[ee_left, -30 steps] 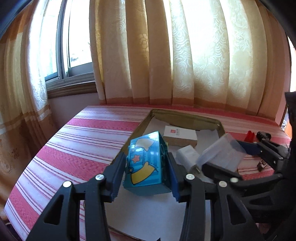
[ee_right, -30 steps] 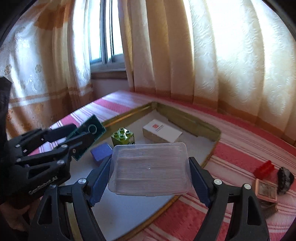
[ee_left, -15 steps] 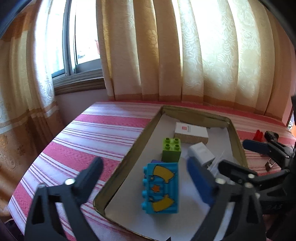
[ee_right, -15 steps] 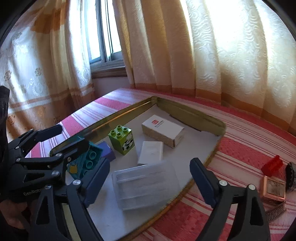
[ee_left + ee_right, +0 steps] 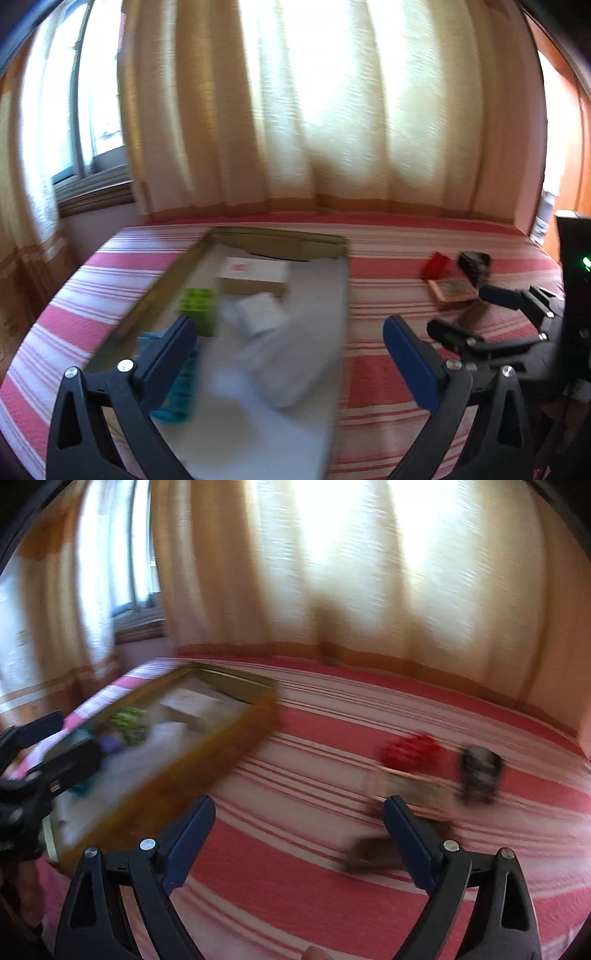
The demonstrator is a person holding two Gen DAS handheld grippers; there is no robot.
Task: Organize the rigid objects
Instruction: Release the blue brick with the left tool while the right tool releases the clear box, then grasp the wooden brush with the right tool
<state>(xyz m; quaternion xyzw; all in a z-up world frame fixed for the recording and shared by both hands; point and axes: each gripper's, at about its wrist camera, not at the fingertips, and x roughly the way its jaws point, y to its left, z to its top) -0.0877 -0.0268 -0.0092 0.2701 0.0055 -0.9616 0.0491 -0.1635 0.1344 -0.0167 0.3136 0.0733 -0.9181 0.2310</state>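
Both views are motion-blurred. A gold-rimmed tray (image 5: 280, 242) (image 5: 236, 734) sits on the striped cloth and holds a blue brick (image 5: 177, 391), a green brick (image 5: 199, 310), a white box (image 5: 255, 275), a small white block (image 5: 258, 314) and a clear plastic case (image 5: 291, 362). My left gripper (image 5: 291, 365) is open and empty above the tray's right side. My right gripper (image 5: 299, 843) is open and empty over the cloth. A red brick (image 5: 410, 751), a dark object (image 5: 480, 771) and a square-faced watch (image 5: 410, 790) lie to the right.
The table has a red and white striped cloth (image 5: 295, 886). Cream curtains (image 5: 314, 110) hang behind, with a window (image 5: 92, 122) at the left. My right gripper shows at the right edge of the left wrist view (image 5: 480, 317).
Both grippers let go: the blue brick and the clear case now lie in the tray. Both grippers have since swung to the right, the right one out over the cloth.
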